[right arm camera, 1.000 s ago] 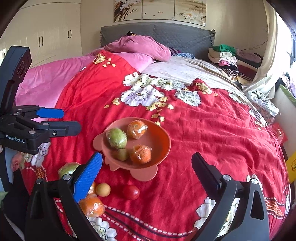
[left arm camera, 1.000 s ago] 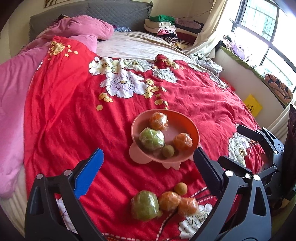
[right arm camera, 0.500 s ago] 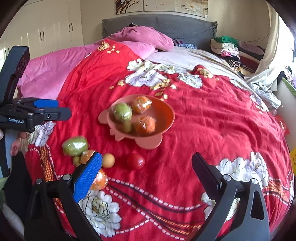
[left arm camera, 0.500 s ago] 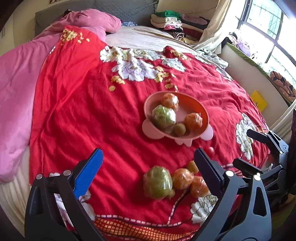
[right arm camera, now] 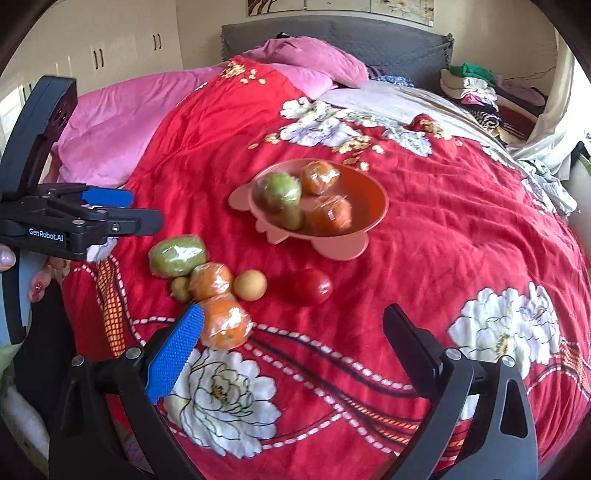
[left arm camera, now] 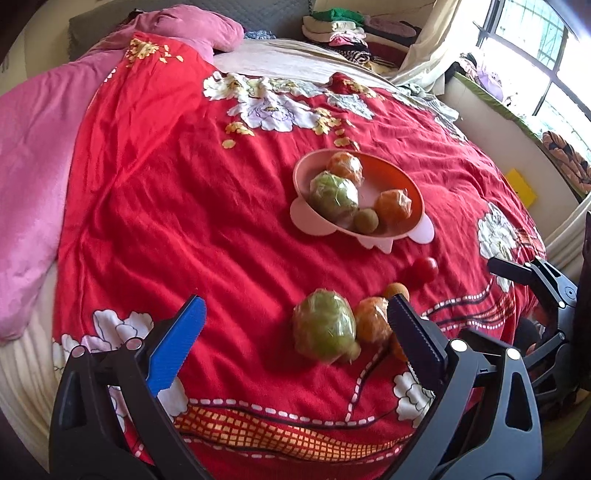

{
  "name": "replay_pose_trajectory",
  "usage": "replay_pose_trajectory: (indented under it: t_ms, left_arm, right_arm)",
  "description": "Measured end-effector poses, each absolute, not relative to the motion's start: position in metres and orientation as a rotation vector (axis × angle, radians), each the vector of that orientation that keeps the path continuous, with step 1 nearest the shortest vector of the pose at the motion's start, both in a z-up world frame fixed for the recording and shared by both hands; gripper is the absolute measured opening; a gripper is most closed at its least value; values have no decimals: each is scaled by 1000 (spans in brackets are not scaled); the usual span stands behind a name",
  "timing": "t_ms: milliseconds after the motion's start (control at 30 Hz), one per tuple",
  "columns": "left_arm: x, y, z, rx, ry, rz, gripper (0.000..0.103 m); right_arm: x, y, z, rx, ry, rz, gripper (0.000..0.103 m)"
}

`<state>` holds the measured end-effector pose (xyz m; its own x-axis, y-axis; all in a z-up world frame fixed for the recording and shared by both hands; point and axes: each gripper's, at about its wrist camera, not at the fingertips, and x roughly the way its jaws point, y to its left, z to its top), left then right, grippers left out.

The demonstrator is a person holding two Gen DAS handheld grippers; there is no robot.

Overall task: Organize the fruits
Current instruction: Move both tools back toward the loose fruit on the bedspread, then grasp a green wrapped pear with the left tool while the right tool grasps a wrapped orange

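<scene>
A pink bowl [left arm camera: 413, 184] [right arm camera: 369, 192] sits on the red bedspread and holds a wrapped green fruit [left arm camera: 333, 196], two wrapped oranges and a small green fruit. Loose on the bedspread lie a wrapped green fruit [left arm camera: 324, 329] [right arm camera: 176, 256], two wrapped oranges [right arm camera: 211, 281] [right arm camera: 227, 325], a small tan fruit [right arm camera: 250, 284], a small green one [right arm camera: 180, 288] and a red tomato [left arm camera: 424, 269] [right arm camera: 312, 286]. My left gripper [left arm camera: 295, 325] is open and empty, just in front of the loose green fruit. My right gripper [right arm camera: 291, 328] is open and empty, near the tomato.
The red floral bedspread [left arm camera: 166, 184] covers a bed. A pink quilt [left arm camera: 29, 147] lies at the left. Folded clothes [left arm camera: 340, 26] are stacked at the headboard. A wall and window run along the right side.
Both grippers have pulled back and lowered toward the near edge of the bed. The loose fruits now sit closer to both grippers. Nothing was grasped.
</scene>
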<state>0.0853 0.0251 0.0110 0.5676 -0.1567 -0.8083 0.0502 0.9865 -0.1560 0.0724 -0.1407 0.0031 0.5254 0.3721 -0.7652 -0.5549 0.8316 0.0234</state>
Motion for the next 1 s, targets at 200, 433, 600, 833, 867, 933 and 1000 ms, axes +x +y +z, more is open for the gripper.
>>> replay_pose_trajectory:
  t_ms: [200,433,600,833,867,933,1000]
  left_arm:
    - [81,16,4,-106,982,-147,92]
    - [81,11,-6,-97,1009,-166,80]
    - [83,9,-13,-105,1033,-192,65]
    - [88,7,-24,-102,1064,-201,51]
    - [90,8,-26,-103,1070,-198,49]
    - [92,9,-28,-104,1075,-196,48]
    - [95,10,-29,-105,1076,-200,48]
  right_arm:
    - [66,-132,-5,-240,868,592,97]
    - [60,-127,-12,-237,878,619,97]
    - [59,-125,-14,-239,879,633,97]
    - [61,-124,-17,-237,879,646,96]
    - [62,-123,-17,-235,878,648,96]
    - [63,-122,-19,-235,879,662,95]
    - [66,-119,-22,-235,886,688,82]
